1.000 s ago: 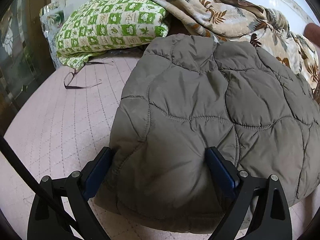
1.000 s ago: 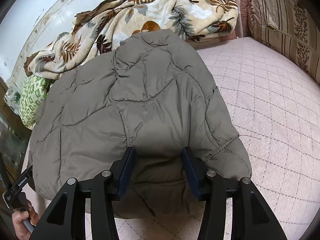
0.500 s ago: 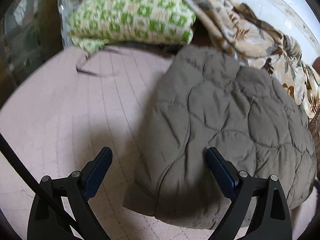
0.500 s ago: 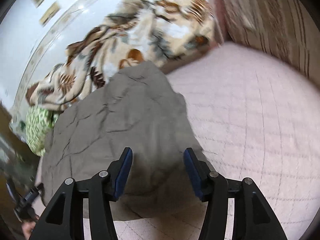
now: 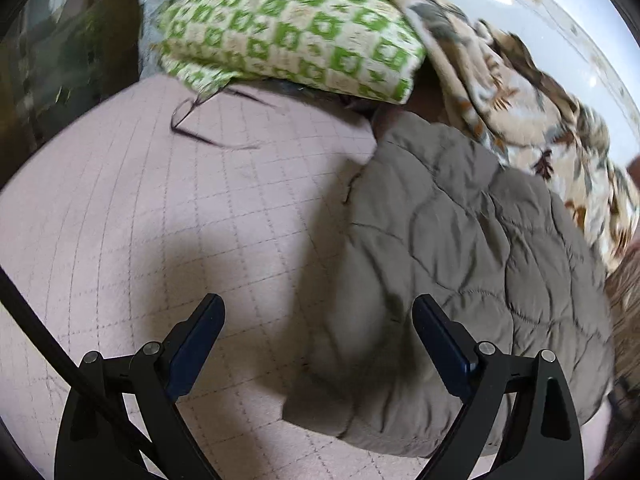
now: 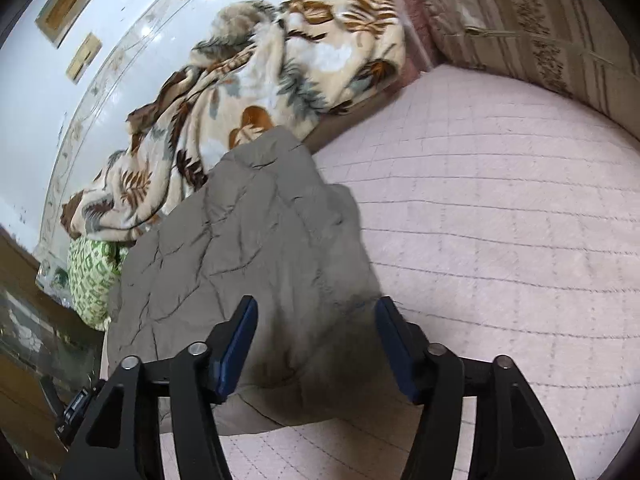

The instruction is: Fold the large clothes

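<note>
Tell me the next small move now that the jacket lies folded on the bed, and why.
Probably lift both grippers clear. The grey quilted jacket lies as a bundle on the pink bedspread; the left gripper and right gripper, whose jaws have just been opening, both stand open, gripping nothing.

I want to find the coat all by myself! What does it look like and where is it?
Look at the big pink quilted bed cover. Near its far edge lie a green-and-cream checked pillow and a leafy cream blanket. In front of them lies the folded puffy grey-brown quilted jacket, the only plain, unpatterned thing there.
</note>
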Available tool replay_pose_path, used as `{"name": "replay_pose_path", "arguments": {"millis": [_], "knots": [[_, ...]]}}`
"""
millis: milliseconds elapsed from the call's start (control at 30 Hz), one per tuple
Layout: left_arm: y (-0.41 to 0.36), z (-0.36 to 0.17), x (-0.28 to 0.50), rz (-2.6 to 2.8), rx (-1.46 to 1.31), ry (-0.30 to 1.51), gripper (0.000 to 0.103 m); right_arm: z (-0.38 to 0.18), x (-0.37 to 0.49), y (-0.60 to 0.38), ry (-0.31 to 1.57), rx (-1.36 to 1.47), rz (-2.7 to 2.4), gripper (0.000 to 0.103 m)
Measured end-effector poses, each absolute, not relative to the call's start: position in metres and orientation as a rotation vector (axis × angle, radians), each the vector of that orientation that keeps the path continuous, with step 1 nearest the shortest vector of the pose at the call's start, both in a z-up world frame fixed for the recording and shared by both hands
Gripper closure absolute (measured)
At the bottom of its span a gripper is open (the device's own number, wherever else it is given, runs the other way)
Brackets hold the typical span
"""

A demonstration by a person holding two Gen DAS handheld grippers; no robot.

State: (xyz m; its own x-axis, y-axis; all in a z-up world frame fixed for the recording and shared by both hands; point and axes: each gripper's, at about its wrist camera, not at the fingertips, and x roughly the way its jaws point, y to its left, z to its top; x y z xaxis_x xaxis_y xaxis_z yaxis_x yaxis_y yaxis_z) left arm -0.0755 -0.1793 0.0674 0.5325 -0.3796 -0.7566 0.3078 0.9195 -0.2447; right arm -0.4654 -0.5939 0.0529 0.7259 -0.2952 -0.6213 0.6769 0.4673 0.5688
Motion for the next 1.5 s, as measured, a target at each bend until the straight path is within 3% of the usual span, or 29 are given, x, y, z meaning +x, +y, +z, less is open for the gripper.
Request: {"name": "replay_pose_path", "arguments": {"millis": [567,1200,1500], "knots": [[-0.159,0.057,-0.078,-0.493,-0.231,1.076,0.008,0.022,-0.501,-0.602,0.478,1.16,-0.597,0.027],[-0.207,0.043,-0.106,-0.54,-0.033,1.064,0.008,-0.007,-0.498,-0.601,0.459,1.299,-0.563,0.021],[-0.202,0.037,-0.099,-0.561,-0.095,1.106,0.006,-0.017,-0.483,-0.6,0.422,1.337,-0.559,0.017]]}}
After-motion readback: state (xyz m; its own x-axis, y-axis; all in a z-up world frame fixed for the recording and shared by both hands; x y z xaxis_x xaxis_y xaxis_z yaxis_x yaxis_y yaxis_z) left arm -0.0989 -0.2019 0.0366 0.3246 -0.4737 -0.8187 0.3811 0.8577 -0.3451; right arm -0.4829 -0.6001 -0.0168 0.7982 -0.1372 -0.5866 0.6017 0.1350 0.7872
